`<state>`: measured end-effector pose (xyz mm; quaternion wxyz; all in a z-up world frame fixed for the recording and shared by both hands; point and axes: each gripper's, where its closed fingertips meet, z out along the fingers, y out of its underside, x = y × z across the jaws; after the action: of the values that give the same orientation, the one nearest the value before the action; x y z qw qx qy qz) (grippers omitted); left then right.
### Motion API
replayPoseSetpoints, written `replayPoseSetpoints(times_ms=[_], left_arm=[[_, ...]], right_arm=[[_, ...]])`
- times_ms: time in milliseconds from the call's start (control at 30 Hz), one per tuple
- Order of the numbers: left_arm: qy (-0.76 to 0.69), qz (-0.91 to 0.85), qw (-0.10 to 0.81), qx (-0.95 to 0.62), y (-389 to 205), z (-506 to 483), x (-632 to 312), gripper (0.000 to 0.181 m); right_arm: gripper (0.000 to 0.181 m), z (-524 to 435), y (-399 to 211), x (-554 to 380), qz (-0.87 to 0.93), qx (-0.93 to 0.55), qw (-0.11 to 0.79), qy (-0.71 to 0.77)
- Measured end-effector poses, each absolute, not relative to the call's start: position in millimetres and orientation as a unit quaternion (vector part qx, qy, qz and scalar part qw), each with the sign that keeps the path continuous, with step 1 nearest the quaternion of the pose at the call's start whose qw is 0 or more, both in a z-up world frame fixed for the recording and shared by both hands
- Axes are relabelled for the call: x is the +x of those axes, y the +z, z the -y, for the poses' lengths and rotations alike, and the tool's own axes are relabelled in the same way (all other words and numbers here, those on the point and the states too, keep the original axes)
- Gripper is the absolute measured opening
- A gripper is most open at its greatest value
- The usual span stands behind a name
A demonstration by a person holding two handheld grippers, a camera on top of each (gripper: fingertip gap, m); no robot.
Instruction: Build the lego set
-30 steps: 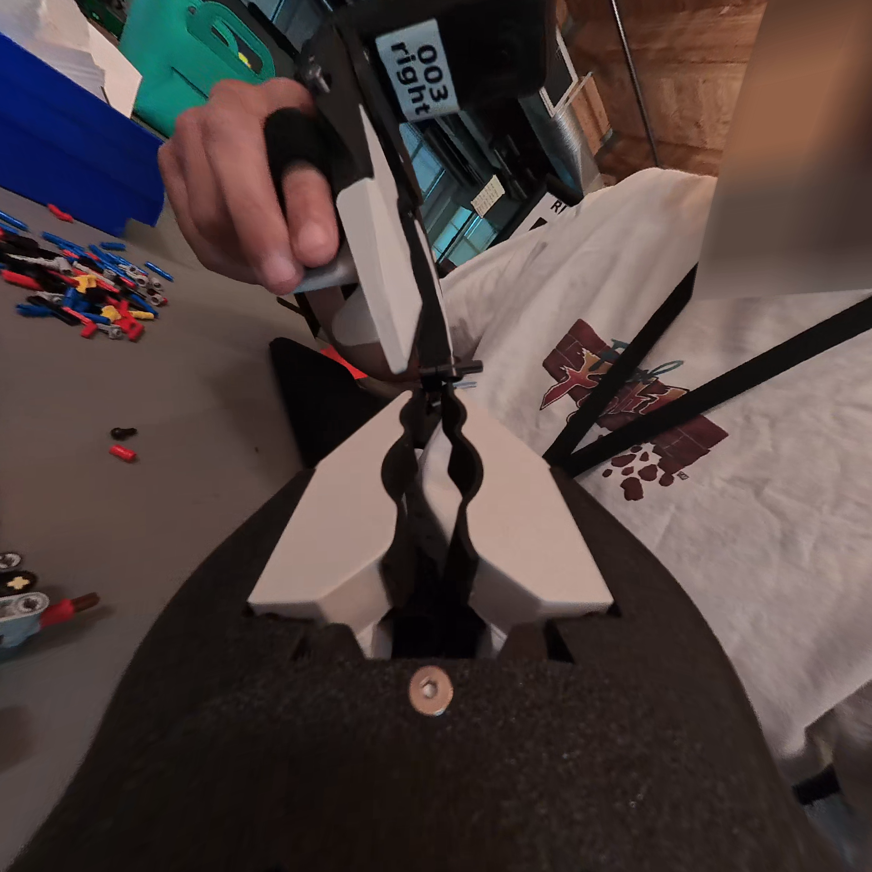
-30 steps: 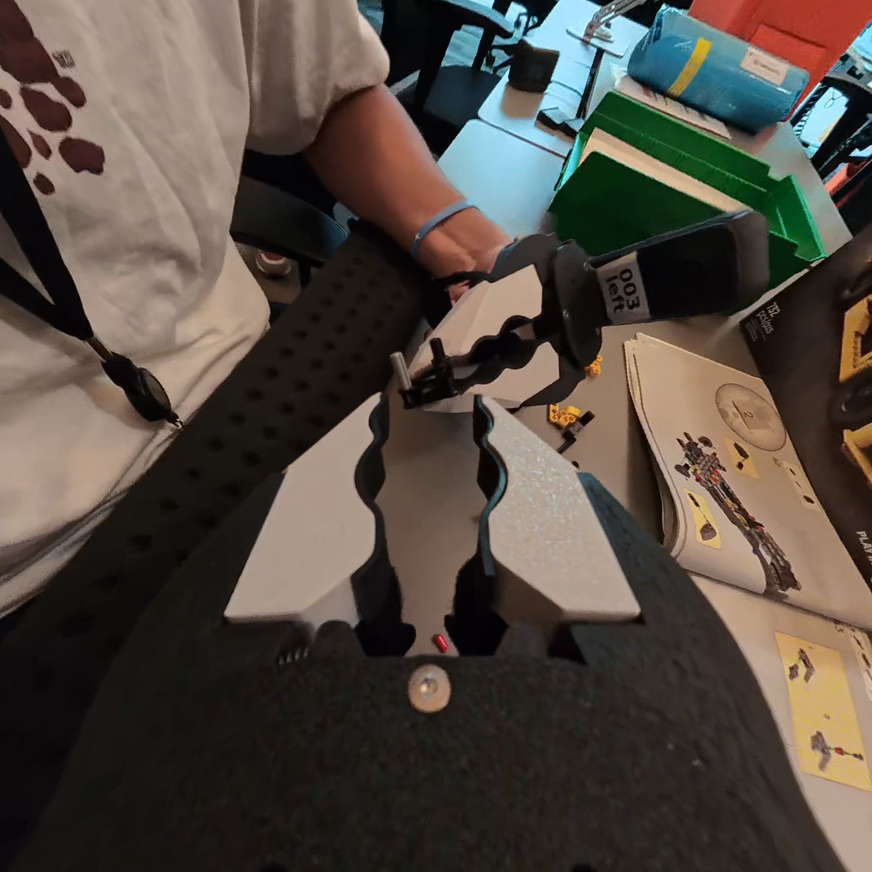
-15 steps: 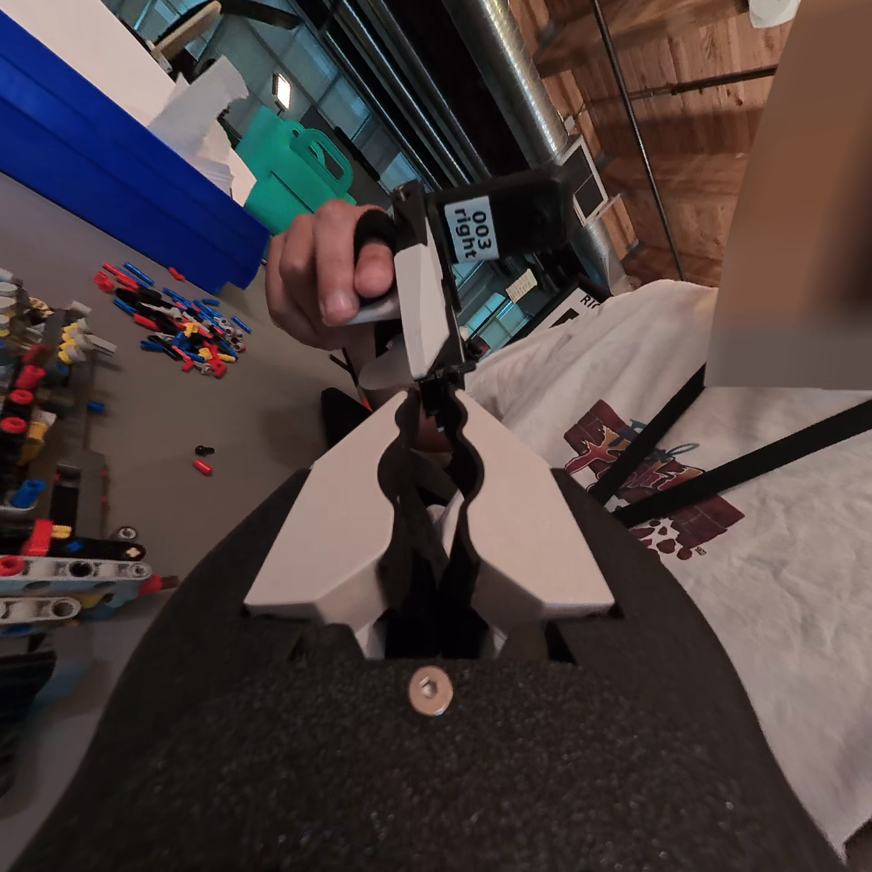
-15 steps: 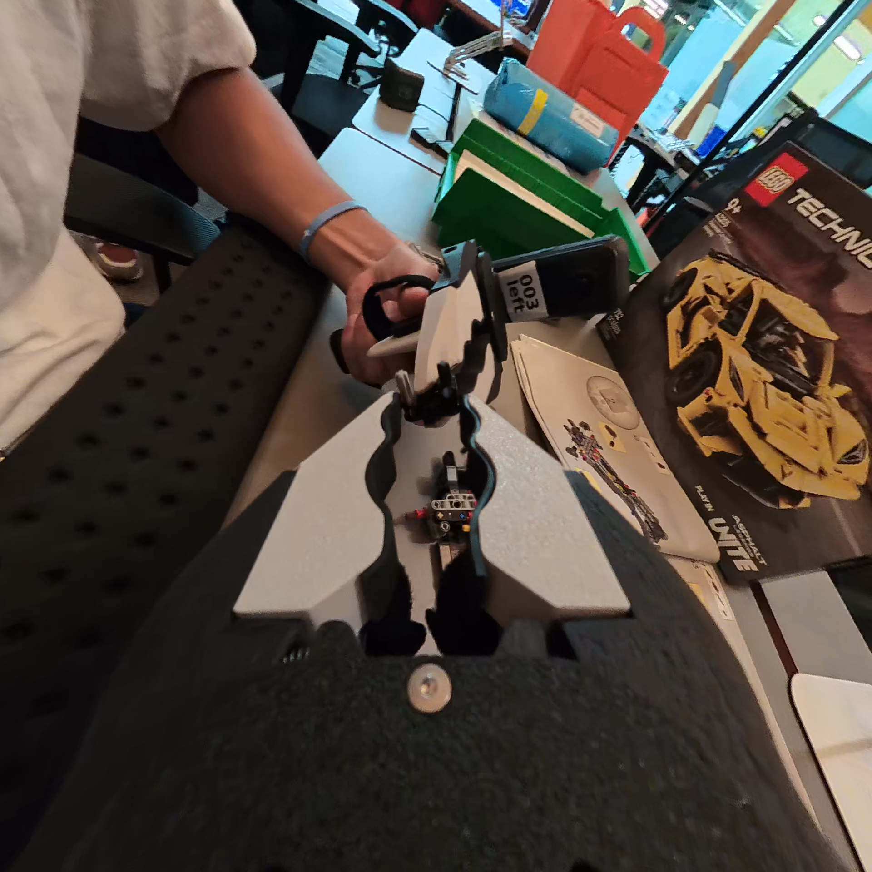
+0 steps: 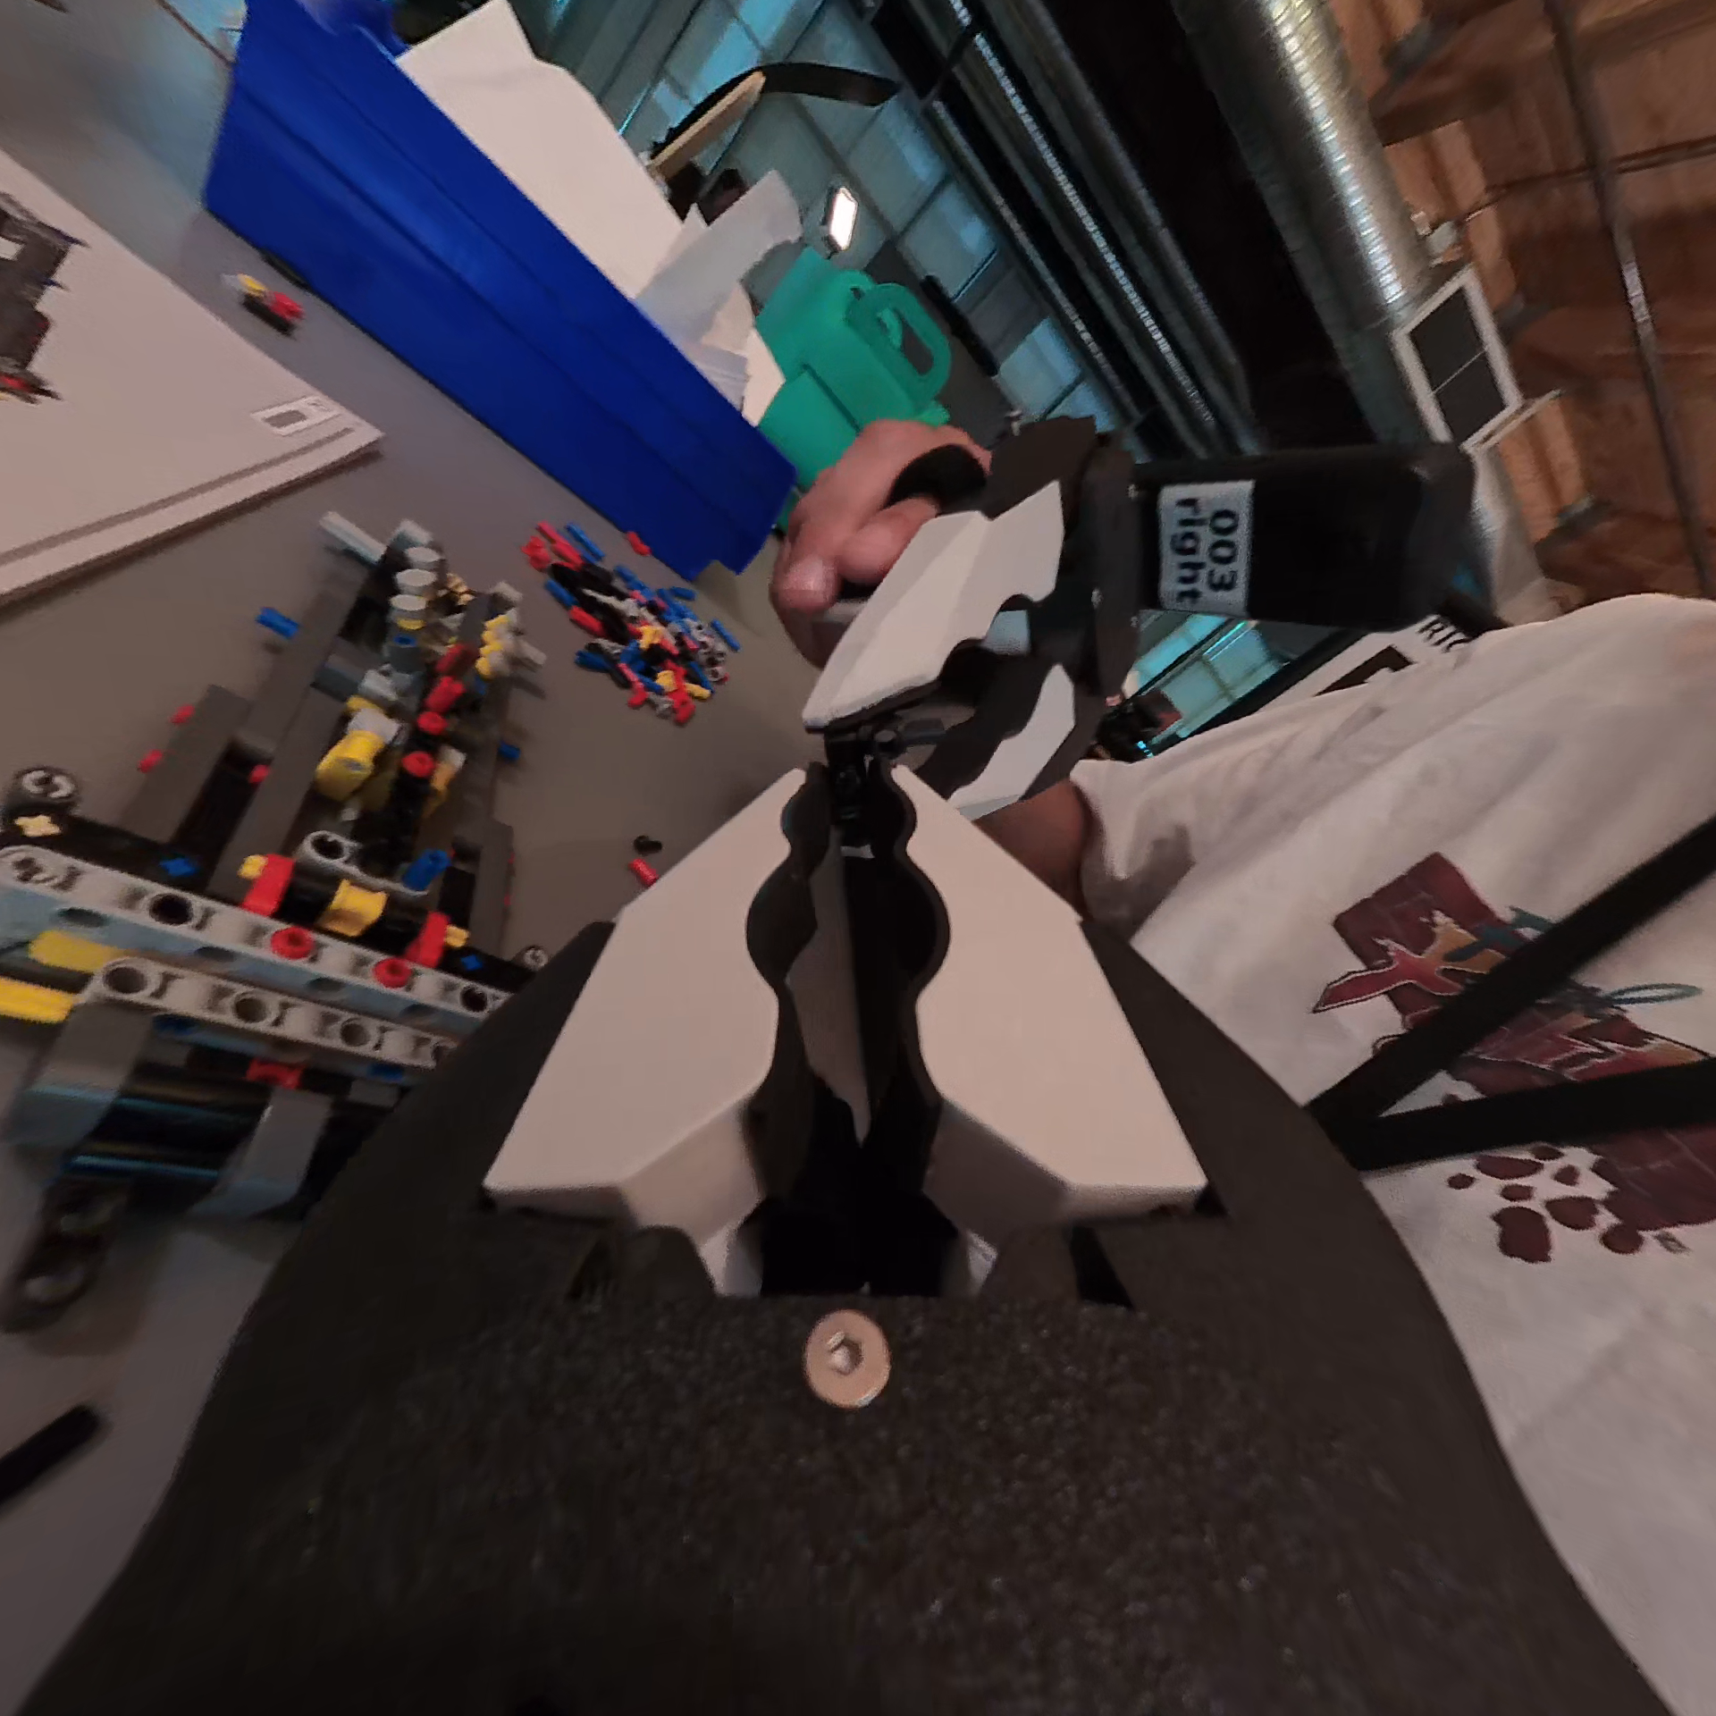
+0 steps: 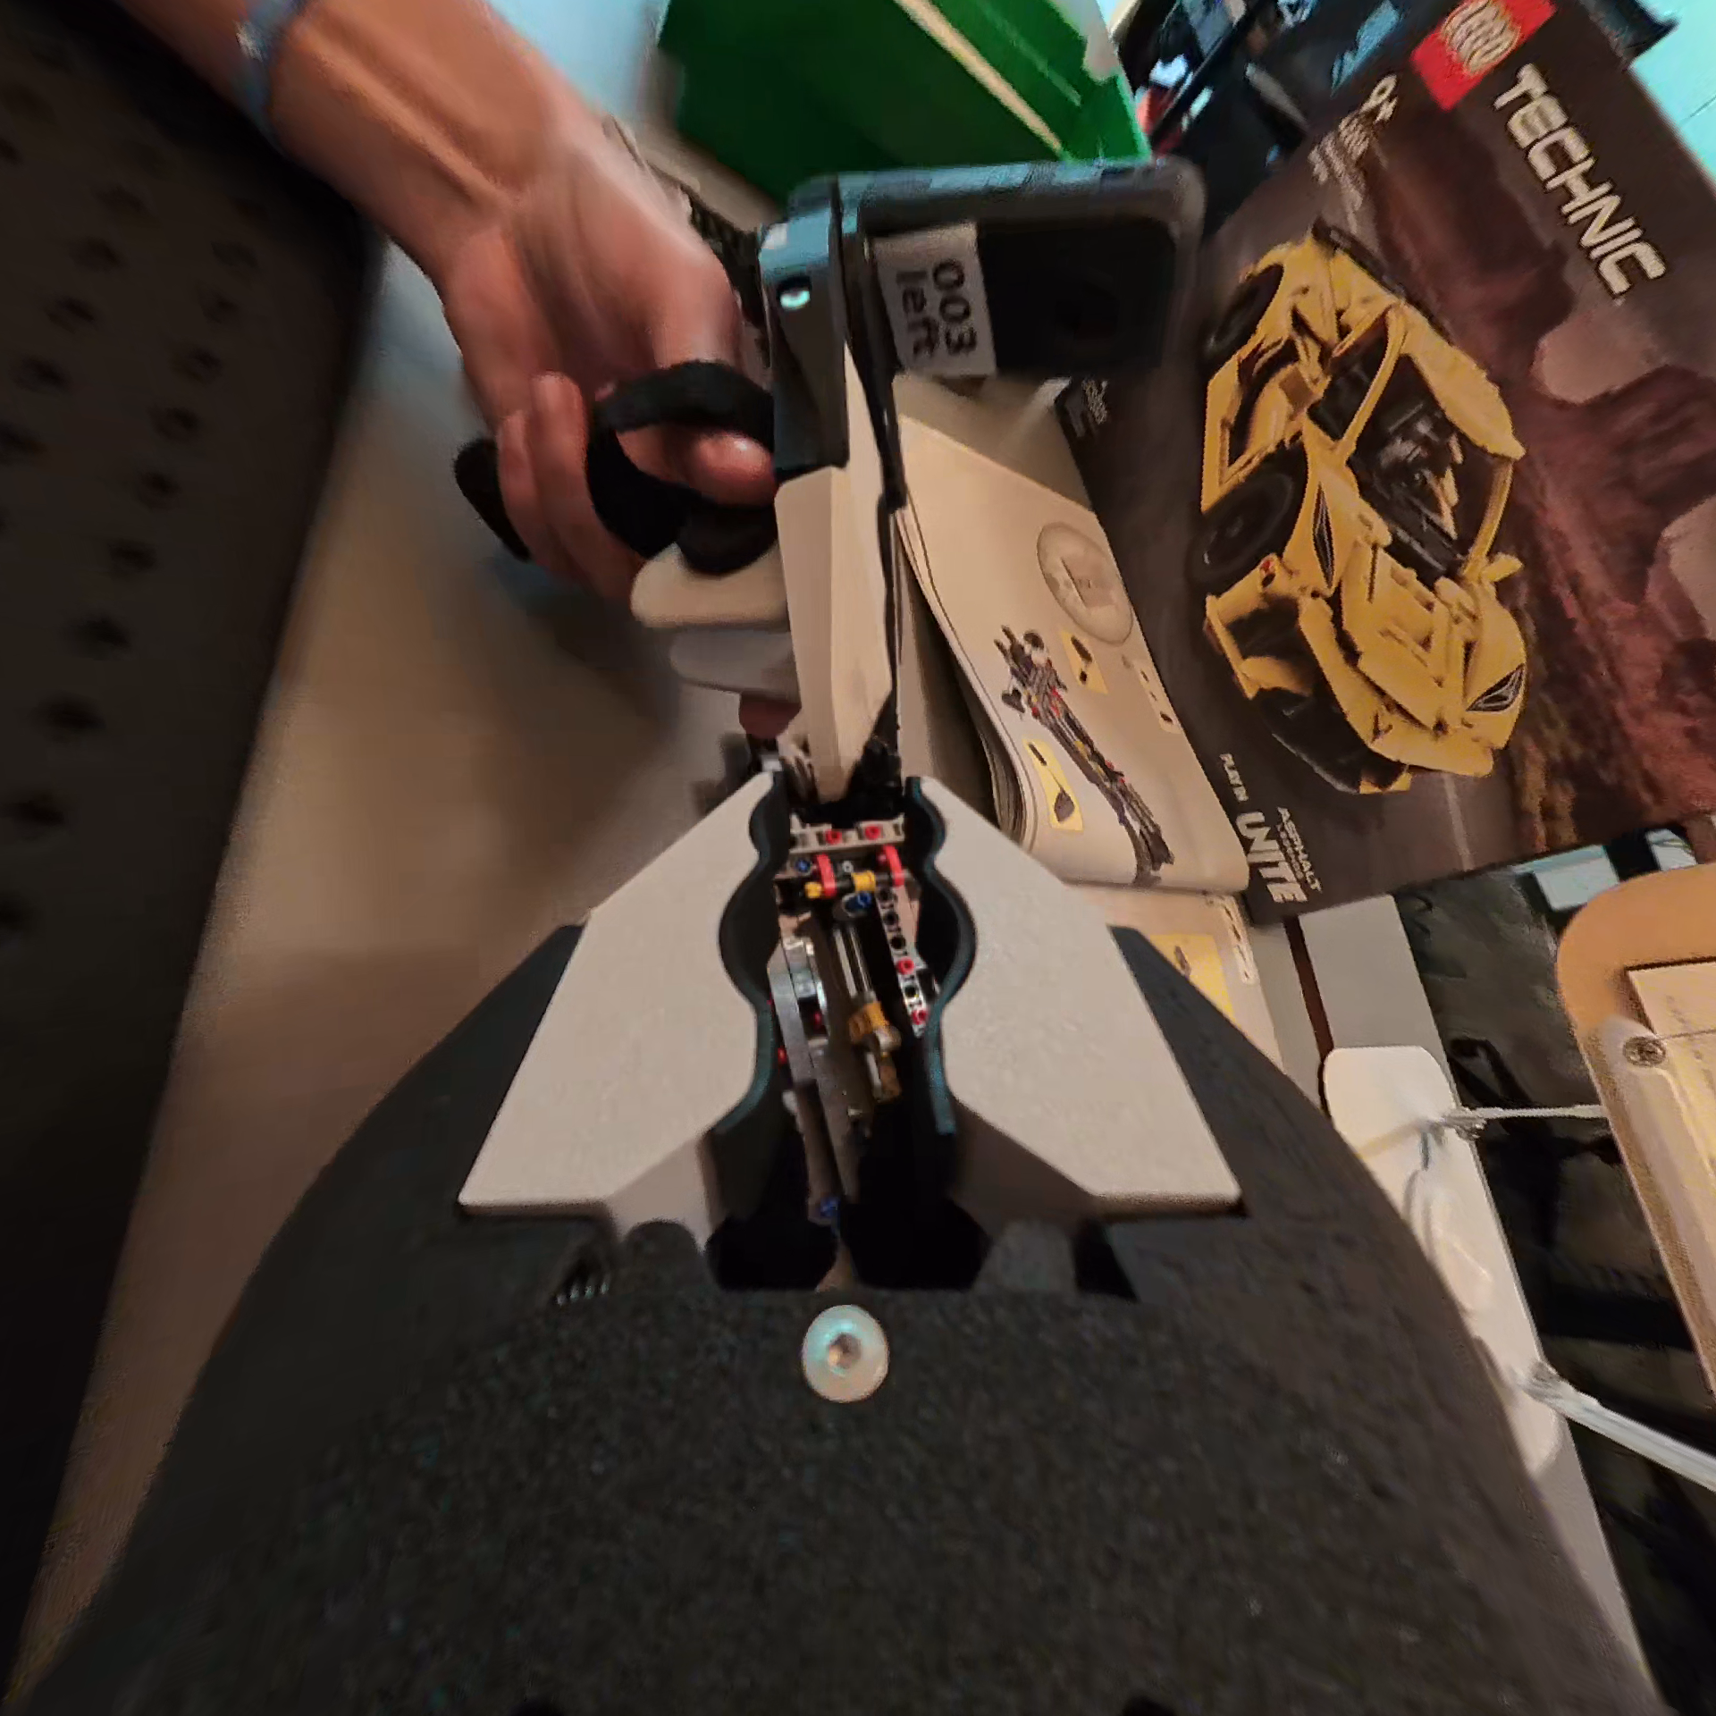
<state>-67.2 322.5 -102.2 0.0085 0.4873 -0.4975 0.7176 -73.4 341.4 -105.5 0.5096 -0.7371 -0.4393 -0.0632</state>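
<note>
My left gripper (image 5: 854, 789) is shut on a small black lego piece (image 5: 854, 757) held up in the air. My right gripper (image 6: 843, 799) is part open, and its fingertips flank the left gripper's tip (image 6: 836, 771) and the black piece (image 6: 877, 771). In the left wrist view the right gripper (image 5: 882, 743) comes in from the upper right and meets the piece tip to tip. The partly built lego chassis (image 6: 854, 938), grey and black with red, yellow and blue pins, lies on the table below and shows between my right fingers. It also lies at the left of the left wrist view (image 5: 279, 929).
A pile of loose lego parts (image 5: 641, 631) lies beyond the chassis, before a blue bin (image 5: 464, 279) and a teal bag (image 5: 854, 371). An instruction booklet (image 6: 1068, 696), the set's box (image 6: 1393, 557) and green bins (image 6: 882, 74) lie behind. The person's torso (image 5: 1393, 836) is close. My left and right fingertips are right by each other.
Both grippers have swung together from in front of the person's chest to over the table and the chassis. The left still holds the black piece. The right jaws have narrowed a little.
</note>
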Motion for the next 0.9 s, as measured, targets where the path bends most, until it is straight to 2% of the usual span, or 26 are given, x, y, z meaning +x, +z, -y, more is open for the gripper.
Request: replayPoseSetpoints(times_ms=[133, 300, 400, 500, 667, 900], left_arm=[[0.699, 0.515, -0.007, 0.496, -110.0, -323.9, -66.0, 0.005], [0.729, 0.509, 0.003, 0.458, -94.2, -322.3, -76.7, 0.006], [0.728, 0.515, -0.019, 0.451, -89.4, -328.1, -79.4, 0.006], [0.718, 0.522, -0.032, 0.458, -90.8, -329.5, -77.5, 0.004], [0.697, 0.549, -0.039, 0.46, -99.8, -321.9, -76.4, 0.006], [0.678, 0.563, -0.036, 0.47, -110.0, -318.3, -75.8, 0.006]], right_arm=[[0.023, -342.4, -112.2, -72.1, 0.44, -0.745, 0.496, -0.072], [0.025, -326.6, -102.7, -62.4, 0.387, -0.77, 0.507, 0.022], [0.024, -296.3, -125.7, -32.9, 0.324, -0.836, 0.43, 0.107], [0.018, -273.1, -162.1, -8.6, 0.283, -0.883, 0.358, 0.105], [0.017, -268.1, -191.5, -19.7, 0.278, -0.892, 0.345, 0.089], [0.015, -274.8, -198.9, -26.7, 0.269, -0.895, 0.335, 0.119]])
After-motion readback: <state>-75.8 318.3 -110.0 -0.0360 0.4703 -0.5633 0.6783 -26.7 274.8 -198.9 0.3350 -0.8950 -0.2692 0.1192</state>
